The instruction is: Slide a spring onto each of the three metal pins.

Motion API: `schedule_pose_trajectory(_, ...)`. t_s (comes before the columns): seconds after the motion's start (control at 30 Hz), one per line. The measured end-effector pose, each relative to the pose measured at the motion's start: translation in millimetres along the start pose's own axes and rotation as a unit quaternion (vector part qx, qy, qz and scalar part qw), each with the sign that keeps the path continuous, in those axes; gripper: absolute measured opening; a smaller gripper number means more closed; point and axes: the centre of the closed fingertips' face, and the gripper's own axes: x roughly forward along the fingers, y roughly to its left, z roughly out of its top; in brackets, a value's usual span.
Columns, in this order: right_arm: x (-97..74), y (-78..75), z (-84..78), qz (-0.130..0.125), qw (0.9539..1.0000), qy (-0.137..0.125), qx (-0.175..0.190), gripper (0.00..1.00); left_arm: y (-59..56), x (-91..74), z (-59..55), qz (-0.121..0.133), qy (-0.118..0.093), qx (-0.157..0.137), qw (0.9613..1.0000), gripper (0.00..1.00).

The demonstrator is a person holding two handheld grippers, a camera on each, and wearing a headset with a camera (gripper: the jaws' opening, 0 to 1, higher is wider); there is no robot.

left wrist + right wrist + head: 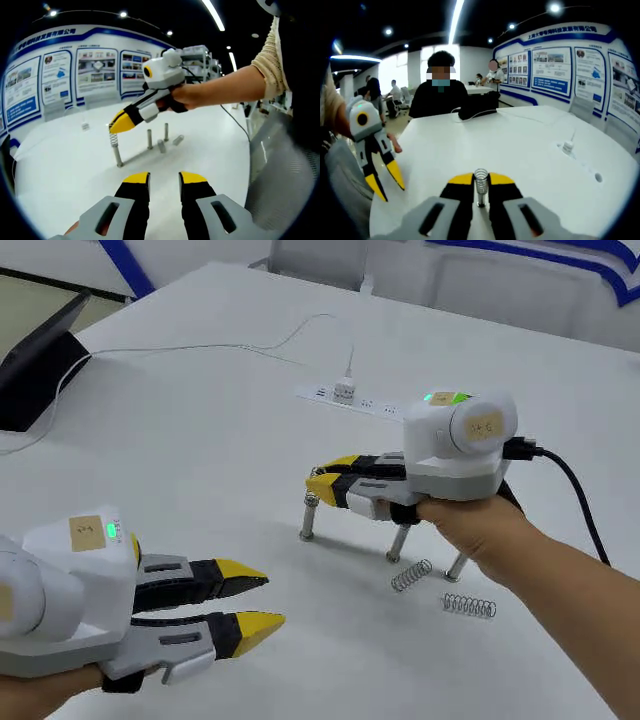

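Head view: your right gripper [318, 486] pinches a spring [480, 181] atop one pin [306, 526] (two loose springs [411, 575] lie nearby); left gripper [272, 600] spread.

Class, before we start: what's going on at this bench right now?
A person works two handheld tongs over a white table. The right tongs are closed on a spring sitting on one upright pin. The left tongs hang open off to the side, holding nothing. Two more springs lie loose by the other two pins, both bare.
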Motion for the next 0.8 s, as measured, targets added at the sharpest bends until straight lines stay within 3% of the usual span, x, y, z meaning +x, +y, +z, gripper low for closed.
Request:
schedule_pose_trajectory(0.27, -0.8, -0.1, 0.4, -0.001, 1.0, -0.003, 0.007, 0.11, 2.0, -0.2, -1.2, 0.001, 0.001, -0.002, 1.0, 0.23)
schedule_pose_trajectory(0.6, -0.3, -6.2, -0.2, -0.003, 0.999, -0.007, 0.044, 0.11, 2.0, 0.5, -0.8, -0.001, 0.002, -0.001, 1.0, 0.22)
schedule_pose_trajectory(0.67, -0.8, -7.0, -0.4, -0.002, 0.9976, -0.008, 0.069, 0.11, 2.3, 0.3, -0.9, -0.001, 0.002, -0.001, 1.0, 0.22)
schedule_pose_trajectory(0.8, -0.7, -7.0, -2.2, -0.002, 0.9975, -0.005, 0.071, 0.11, 2.8, 0.2, -1.1, -0.001, 0.002, -0.002, 1.0, 0.21)
